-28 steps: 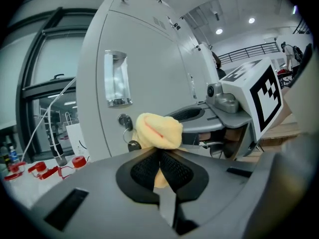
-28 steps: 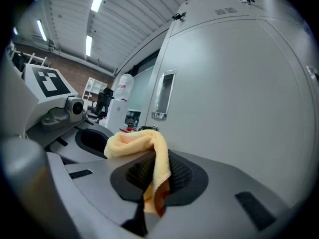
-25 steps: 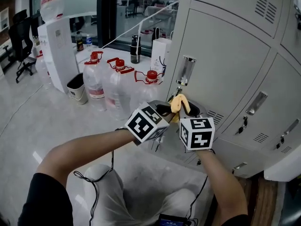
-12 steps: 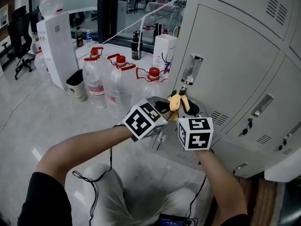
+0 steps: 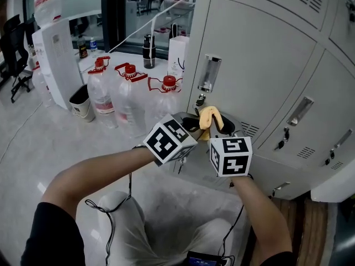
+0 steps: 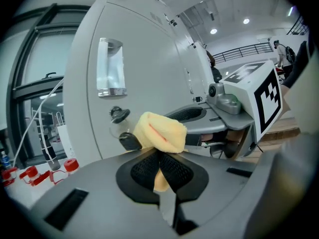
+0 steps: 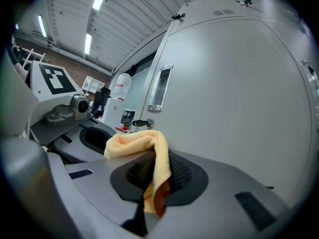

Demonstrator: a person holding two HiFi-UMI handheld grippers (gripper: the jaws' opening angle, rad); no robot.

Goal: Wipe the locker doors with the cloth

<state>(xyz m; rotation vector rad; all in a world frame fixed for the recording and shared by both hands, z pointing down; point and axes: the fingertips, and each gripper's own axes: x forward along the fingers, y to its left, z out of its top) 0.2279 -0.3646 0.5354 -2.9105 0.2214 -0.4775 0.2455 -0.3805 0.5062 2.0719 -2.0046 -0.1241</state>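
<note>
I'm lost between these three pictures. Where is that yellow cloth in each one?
Head view: yellow cloth at centre, close to the locker door.
Left gripper view: centre, pinched by the left hand-held gripper.
Right gripper view: centre-left, pinched by the right hand-held gripper.
Shared landmark: the door's metal handle, above the cloth in all three.

Three large clear water jugs [image 5: 130,101] with red caps stand on the pale floor [image 5: 33,148] at the left, a small white bin [image 5: 81,103] just left of them; farther off, a dark flask [image 5: 146,47] and a white paper bag [image 5: 178,53] stand by the window [image 5: 147,7]
</note>
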